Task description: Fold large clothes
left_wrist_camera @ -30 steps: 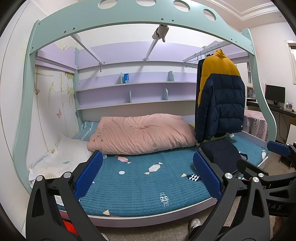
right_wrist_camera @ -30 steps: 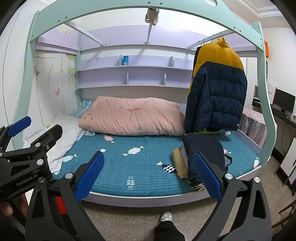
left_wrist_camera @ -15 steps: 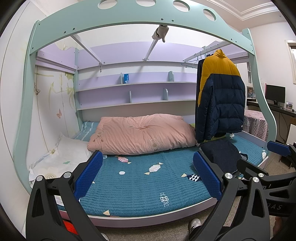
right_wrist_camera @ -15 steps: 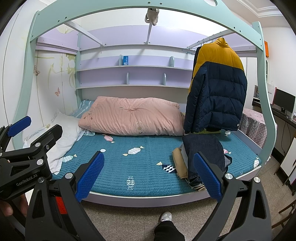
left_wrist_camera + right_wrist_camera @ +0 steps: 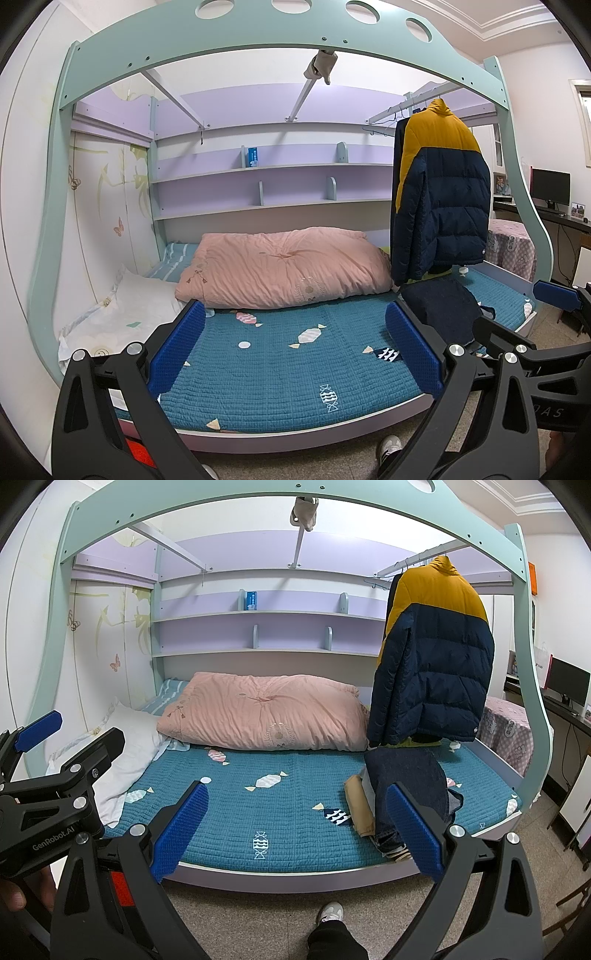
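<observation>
A navy and yellow puffer jacket [image 5: 439, 192] hangs from a rail at the right end of the bed; it also shows in the right wrist view [image 5: 432, 657]. Below it a pile of folded clothes, dark denim on top [image 5: 406, 786] and tan cloth [image 5: 356, 805] beside it, lies on the teal quilted mattress [image 5: 280, 812]; the dark pile also shows in the left wrist view [image 5: 439, 306]. My left gripper [image 5: 295, 350] is open and empty, held in front of the bed. My right gripper [image 5: 295, 830] is open and empty, also short of the bed.
A pink duvet [image 5: 280, 269] lies at the back of the bed and a white pillow [image 5: 125, 314] at the left. A mint bed frame [image 5: 258, 40] arches overhead. A desk with a monitor [image 5: 550, 188] stands at the right. My shoe [image 5: 330, 912] is on the floor.
</observation>
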`<control>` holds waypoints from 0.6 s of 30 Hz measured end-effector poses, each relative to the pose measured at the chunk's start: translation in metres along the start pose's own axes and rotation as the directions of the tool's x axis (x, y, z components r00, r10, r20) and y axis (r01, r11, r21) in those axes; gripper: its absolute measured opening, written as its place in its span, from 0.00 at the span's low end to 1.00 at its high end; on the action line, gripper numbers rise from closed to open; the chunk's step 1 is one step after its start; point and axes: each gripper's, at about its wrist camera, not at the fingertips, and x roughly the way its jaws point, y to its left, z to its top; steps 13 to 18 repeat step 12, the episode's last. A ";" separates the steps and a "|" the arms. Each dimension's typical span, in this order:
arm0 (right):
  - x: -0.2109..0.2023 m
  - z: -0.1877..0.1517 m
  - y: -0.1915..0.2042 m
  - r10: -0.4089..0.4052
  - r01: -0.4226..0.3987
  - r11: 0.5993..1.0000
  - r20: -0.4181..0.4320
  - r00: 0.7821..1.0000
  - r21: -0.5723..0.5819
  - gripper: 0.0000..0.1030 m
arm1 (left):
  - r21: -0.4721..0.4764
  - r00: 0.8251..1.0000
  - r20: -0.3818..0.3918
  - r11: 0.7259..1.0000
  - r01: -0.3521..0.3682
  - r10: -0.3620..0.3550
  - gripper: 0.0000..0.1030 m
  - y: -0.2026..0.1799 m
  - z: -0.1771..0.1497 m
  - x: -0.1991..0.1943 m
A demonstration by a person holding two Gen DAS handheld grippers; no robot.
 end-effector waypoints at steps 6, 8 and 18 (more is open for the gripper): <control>0.000 0.000 0.000 -0.001 0.001 1.000 -0.001 1.000 0.000 0.91 | -0.001 1.000 -0.003 1.000 0.002 -0.002 0.95 0.000 0.000 0.000; 0.000 0.000 0.001 -0.001 0.001 1.000 -0.001 1.000 0.000 0.91 | -0.001 1.000 -0.006 1.000 0.001 -0.001 0.95 0.000 0.000 0.000; 0.002 -0.002 -0.001 -0.003 0.003 1.000 -0.009 1.000 0.004 0.91 | 0.000 1.000 -0.012 1.000 0.001 -0.001 0.95 0.005 -0.005 0.002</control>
